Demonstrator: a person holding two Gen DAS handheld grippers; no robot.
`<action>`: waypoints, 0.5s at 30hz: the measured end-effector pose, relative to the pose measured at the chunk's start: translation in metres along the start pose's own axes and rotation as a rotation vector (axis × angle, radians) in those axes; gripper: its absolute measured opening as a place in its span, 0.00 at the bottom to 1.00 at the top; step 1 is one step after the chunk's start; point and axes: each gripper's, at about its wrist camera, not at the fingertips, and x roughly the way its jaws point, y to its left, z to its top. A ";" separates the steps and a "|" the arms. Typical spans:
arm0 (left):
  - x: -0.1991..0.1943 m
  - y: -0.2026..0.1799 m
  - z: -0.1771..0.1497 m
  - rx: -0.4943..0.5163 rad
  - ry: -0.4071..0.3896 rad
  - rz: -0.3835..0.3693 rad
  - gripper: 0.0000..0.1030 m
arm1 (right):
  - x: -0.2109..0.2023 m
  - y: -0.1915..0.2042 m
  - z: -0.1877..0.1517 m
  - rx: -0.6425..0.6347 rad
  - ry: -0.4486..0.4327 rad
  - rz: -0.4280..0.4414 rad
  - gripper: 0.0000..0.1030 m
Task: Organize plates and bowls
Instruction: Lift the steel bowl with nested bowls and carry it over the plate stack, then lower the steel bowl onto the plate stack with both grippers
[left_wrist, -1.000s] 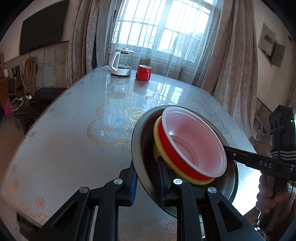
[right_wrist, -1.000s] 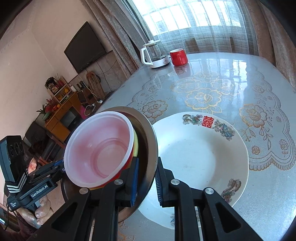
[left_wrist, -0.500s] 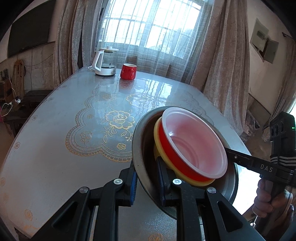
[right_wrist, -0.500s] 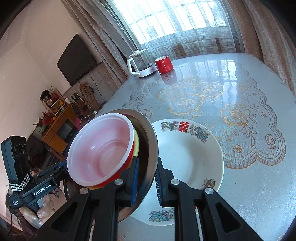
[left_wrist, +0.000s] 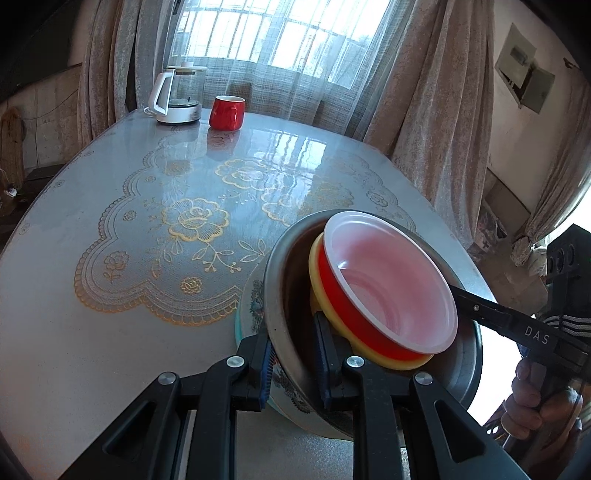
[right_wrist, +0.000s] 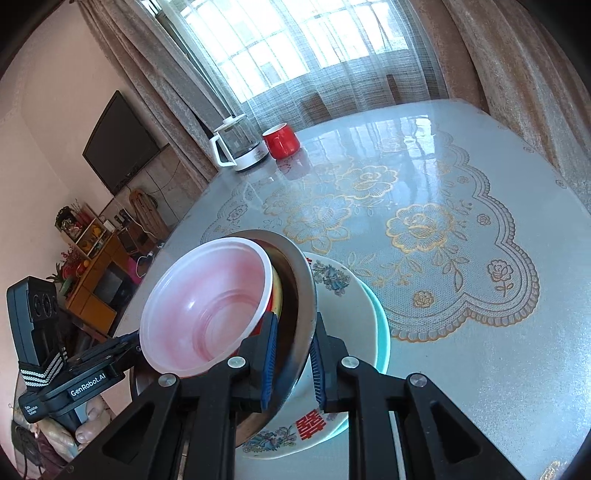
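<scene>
A steel bowl (left_wrist: 284, 280) (right_wrist: 301, 295) holds a yellow bowl (left_wrist: 316, 273) with a red bowl (left_wrist: 391, 291) (right_wrist: 207, 306) nested inside. My left gripper (left_wrist: 293, 354) is shut on the steel bowl's near rim. My right gripper (right_wrist: 291, 354) is shut on the opposite rim. The stack hangs tilted just above a white patterned plate (right_wrist: 343, 325) (left_wrist: 253, 306) that lies on a teal plate (right_wrist: 384, 332) on the table.
A glass-topped table (left_wrist: 147, 258) with a gold lace mat (right_wrist: 424, 229) carries a white kettle (left_wrist: 177, 96) (right_wrist: 240, 147) and a red mug (left_wrist: 226, 112) (right_wrist: 280, 139) at the far end. Curtains and a window stand behind.
Both grippers have carried the bowl stack forward over the table. The white plate, earlier ahead of the stack, now lies directly beneath it.
</scene>
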 end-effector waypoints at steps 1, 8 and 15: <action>0.003 -0.002 -0.002 0.004 0.007 0.003 0.19 | 0.001 -0.002 -0.001 0.003 0.004 -0.006 0.18; 0.019 -0.006 -0.010 0.021 0.050 0.016 0.20 | 0.010 -0.013 -0.009 0.008 0.021 -0.049 0.18; 0.024 -0.013 -0.010 0.055 0.050 0.060 0.20 | 0.009 -0.018 -0.011 0.014 0.005 -0.045 0.18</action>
